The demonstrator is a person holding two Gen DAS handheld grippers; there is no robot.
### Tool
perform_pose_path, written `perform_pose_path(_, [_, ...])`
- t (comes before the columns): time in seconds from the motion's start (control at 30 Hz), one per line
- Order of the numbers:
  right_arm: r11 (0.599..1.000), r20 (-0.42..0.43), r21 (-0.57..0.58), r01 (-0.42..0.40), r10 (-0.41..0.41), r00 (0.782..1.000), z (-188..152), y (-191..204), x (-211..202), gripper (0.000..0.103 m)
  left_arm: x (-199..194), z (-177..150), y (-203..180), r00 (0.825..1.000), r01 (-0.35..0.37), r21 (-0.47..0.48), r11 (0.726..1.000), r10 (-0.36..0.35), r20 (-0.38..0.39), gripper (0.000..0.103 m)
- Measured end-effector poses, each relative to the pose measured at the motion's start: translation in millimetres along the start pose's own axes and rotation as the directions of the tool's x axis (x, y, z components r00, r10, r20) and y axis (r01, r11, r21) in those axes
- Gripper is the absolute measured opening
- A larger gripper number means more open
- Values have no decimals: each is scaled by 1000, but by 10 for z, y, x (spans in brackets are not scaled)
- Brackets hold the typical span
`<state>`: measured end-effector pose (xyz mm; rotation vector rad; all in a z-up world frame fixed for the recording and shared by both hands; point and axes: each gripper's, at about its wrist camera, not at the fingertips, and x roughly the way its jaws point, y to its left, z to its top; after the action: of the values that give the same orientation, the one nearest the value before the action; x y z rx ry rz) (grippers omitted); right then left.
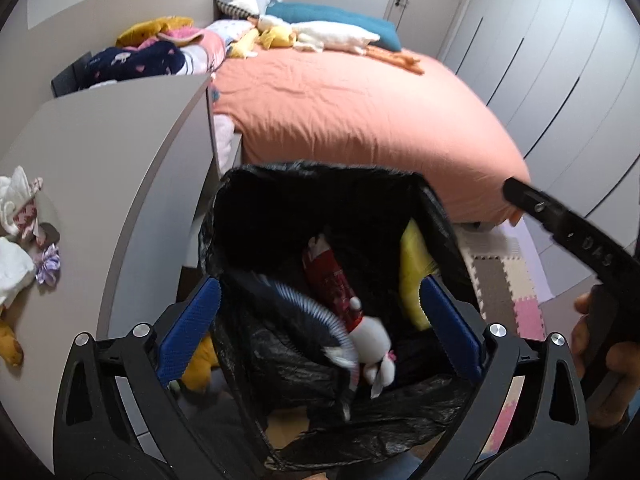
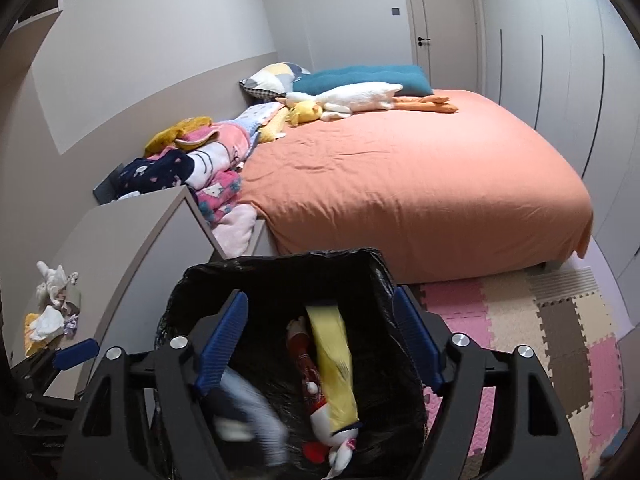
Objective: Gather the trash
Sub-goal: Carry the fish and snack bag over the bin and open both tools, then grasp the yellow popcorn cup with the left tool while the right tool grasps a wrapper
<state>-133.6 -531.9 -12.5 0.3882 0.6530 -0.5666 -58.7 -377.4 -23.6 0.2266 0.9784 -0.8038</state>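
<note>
Left tongs [image 1: 320, 316]: released, over the bin mouth.
Right tongs [image 2: 320, 344]: released, nothing clamped.
Trash bin [image 1: 240, 200]: black-lined, between desk [image 1: 120, 140] and bed [image 1: 360, 120].
Trash: red wrapper [image 1: 330, 276], yellow packet [image 2: 332, 344] inside.

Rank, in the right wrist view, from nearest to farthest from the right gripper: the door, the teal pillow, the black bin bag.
From the right gripper:
1. Black bin bag, directly below the open jaws.
2. Teal pillow, at the bed's head.
3. Door, in the far wall.
</note>
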Motion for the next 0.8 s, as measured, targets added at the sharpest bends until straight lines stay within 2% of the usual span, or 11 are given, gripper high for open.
perform_pose_path(0.1, [1000, -4, 10, -3, 3, 1000, -14, -25, 15, 78, 29, -18, 25, 1000, -26, 9, 1000, 26, -13, 96])
perform_pose_path(0.33, [1000, -24, -1, -20, 20, 1000, -59, 24, 65, 78, -94, -62, 81, 996, -85, 26, 996, 84, 28, 96])
perform_pose_path(0.8, [994, -34, -58, -96, 94, 995, -45, 567, 147, 78, -455, -70, 622, 980, -181, -26, 983, 183, 81, 96])
